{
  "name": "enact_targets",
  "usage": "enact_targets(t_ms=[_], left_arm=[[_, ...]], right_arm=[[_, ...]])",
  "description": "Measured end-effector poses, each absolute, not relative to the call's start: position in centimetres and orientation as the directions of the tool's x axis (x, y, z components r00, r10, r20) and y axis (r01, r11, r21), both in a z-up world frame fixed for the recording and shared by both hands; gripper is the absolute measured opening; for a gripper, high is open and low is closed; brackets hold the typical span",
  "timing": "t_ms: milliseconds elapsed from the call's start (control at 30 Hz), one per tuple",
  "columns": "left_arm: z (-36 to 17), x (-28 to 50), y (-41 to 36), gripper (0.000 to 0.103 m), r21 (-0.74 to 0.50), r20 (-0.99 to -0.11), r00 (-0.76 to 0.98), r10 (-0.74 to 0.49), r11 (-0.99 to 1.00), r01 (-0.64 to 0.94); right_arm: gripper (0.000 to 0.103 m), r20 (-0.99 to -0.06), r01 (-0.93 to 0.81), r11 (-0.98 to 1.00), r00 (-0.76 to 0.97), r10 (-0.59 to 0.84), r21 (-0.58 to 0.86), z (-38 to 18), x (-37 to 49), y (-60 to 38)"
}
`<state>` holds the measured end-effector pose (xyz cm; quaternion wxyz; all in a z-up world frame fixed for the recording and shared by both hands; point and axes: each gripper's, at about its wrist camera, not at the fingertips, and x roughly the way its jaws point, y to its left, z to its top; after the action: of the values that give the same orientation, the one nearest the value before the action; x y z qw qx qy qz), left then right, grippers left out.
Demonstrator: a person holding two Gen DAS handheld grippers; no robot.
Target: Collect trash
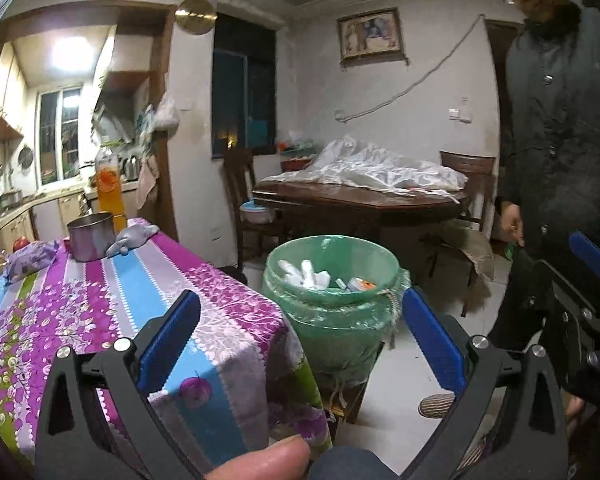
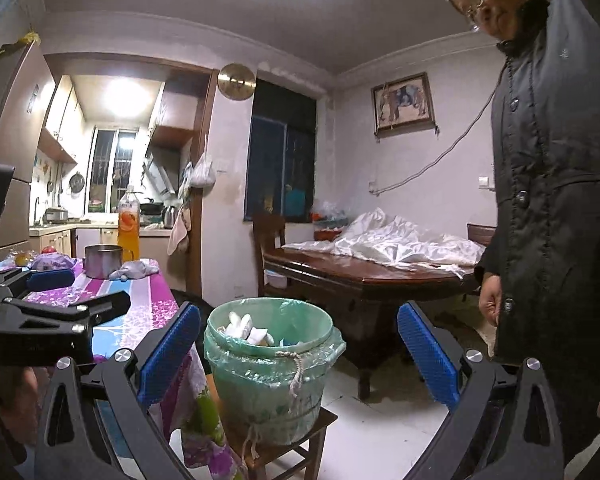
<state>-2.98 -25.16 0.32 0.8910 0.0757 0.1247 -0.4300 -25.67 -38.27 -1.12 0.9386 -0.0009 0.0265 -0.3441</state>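
A green bag-lined trash bucket (image 1: 332,312) stands on a wooden stool (image 2: 296,440) beside the table corner. White crumpled tissues (image 1: 304,272) and small wrappers lie inside it. My left gripper (image 1: 300,296) is open and empty, its jaws framing the bucket from a short way back. My right gripper (image 2: 299,308) is also wide open and empty, pointing at the bucket (image 2: 268,360) from the same side. Each wrist view shows the other gripper at its edge: a blue pad (image 1: 592,258) at the right and a blue pad (image 2: 50,280) at the left.
The table with a purple flowered cloth (image 1: 100,300) carries a metal pot (image 1: 90,236), a grey rag (image 1: 134,238), a purple packet (image 1: 30,260) and an orange drink bottle (image 1: 108,184). A person in a dark coat (image 2: 552,200) stands at the right. A wooden dining table (image 2: 364,276) lies behind the bucket.
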Motion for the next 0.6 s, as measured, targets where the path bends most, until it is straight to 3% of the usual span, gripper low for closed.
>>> enact_targets(t_ms=[600], left_arm=[[-0.2,-4.4,-24.6,0.098,0.043,-0.28,0.58,-0.765,0.594,0.804]], right_arm=[[0.098,-0.074,0.656,0.754,0.753,-0.654,0.023,-2.0,-26.9,-38.5]])
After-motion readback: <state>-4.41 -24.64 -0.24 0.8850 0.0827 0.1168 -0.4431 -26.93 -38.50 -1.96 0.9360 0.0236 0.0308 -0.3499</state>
